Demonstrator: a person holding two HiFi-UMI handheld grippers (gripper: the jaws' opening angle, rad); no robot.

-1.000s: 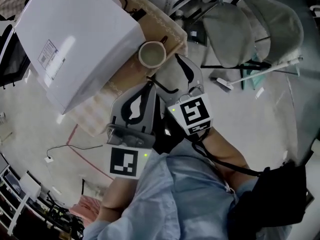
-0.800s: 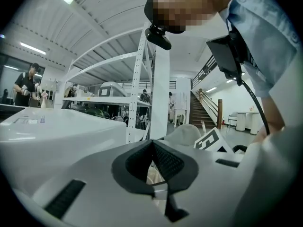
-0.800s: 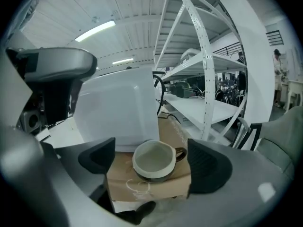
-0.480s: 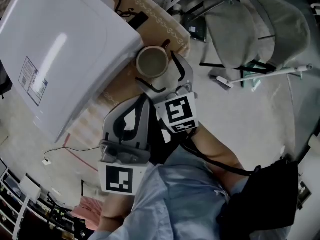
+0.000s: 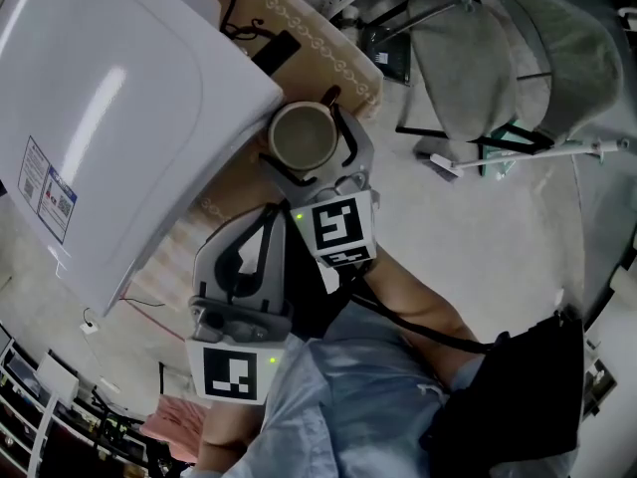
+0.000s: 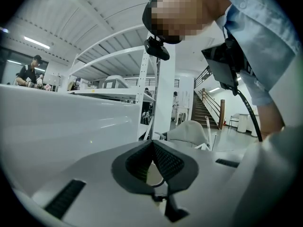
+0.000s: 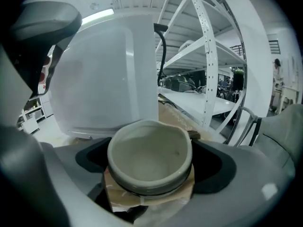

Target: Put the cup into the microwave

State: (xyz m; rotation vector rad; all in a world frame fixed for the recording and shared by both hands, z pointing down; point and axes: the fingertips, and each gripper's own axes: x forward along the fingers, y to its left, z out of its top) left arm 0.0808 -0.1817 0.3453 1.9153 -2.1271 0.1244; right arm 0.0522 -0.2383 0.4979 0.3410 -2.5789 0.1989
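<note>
A pale ceramic cup [image 5: 304, 135] stands upright on a tan table [image 5: 328, 53], just right of the white microwave [image 5: 109, 118]. My right gripper [image 5: 302, 139] reaches round the cup, one finger on each side. Its jaws have just been opening, and the cup [image 7: 149, 155] sits between the pads, which lie close to its sides without clearly pressing. The cup looks empty. My left gripper [image 5: 265, 213] hangs behind and left of the right one, short of the cup. Seen in its own view, the left gripper [image 6: 152, 145] is shut, with nothing between its pads.
The microwave's [image 7: 104, 79] white side wall rises right behind the cup. A black cable and plug [image 5: 271, 53] lie on the table beyond it. A grey chair [image 5: 498, 48] and a white stick [image 5: 518, 147] stand on the floor to the right.
My right gripper has come down and forward until its jaws flank the cup, which earlier stood ahead of the tips. The left gripper has sunk a little too.
</note>
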